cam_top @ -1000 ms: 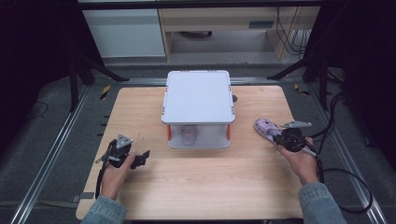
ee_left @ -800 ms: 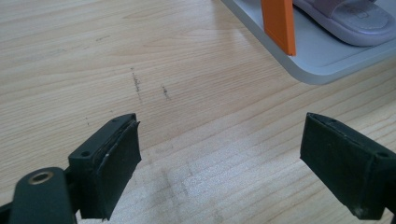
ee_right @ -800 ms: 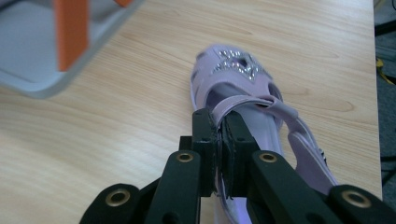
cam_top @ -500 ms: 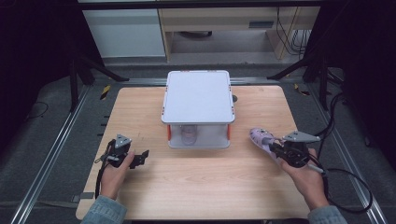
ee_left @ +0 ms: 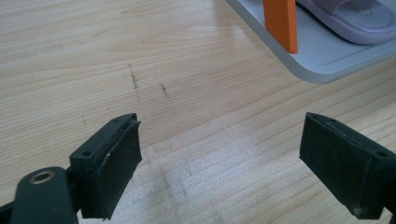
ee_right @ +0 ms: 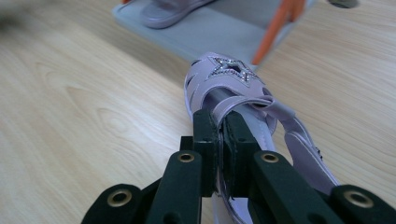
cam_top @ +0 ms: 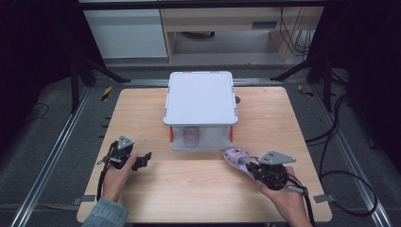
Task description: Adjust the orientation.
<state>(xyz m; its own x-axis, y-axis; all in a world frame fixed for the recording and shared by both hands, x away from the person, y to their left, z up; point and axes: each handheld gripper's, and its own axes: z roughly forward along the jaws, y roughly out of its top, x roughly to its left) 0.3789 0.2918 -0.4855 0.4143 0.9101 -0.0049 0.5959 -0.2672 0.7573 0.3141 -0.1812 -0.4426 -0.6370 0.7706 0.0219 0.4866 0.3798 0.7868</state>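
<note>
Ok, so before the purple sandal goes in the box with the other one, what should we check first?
1. Right tongs shut on the sandal strap: ok.
2. Sandal toe points at the box opening: ok.
3. Free floor beside the other sandal in the box: cannot tell.
4. Orange post close to the toe's path: not ok, steer left of it.
5. Left tongs open and clear of the box: ok.
</note>
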